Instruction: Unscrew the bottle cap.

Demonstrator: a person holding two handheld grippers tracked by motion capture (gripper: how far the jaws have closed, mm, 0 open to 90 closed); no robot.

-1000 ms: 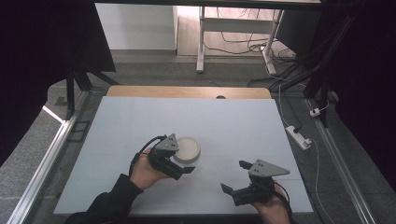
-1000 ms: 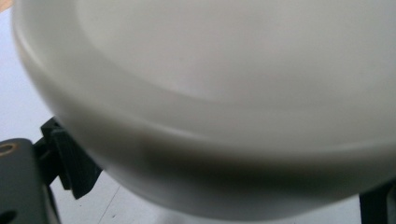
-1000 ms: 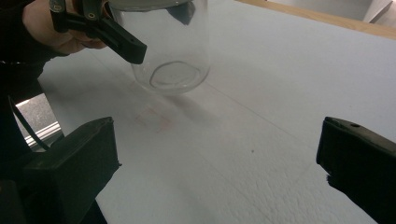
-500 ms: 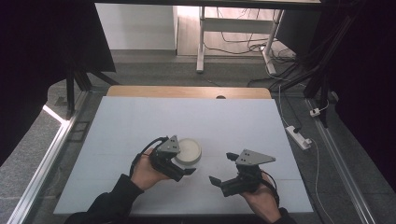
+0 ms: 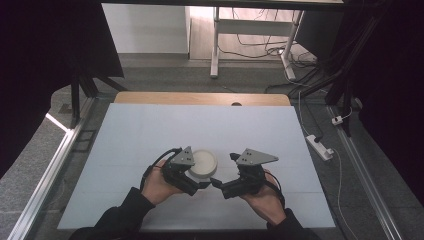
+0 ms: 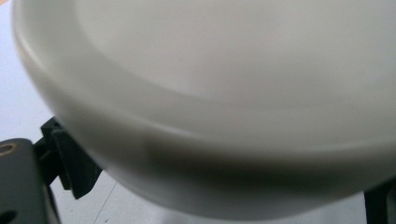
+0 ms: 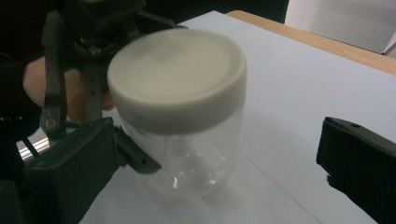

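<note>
Now | clear jar (image 7: 187,154) empty | white lid (image 7: 180,77) on | left tool (image 5: 192,184) grips jar

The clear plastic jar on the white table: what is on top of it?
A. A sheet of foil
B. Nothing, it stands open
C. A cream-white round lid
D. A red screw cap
C. In the right gripper view the clear plastic jar carries a cream-white round lid; the high view shows that lid between the two hand-held grippers.
</note>
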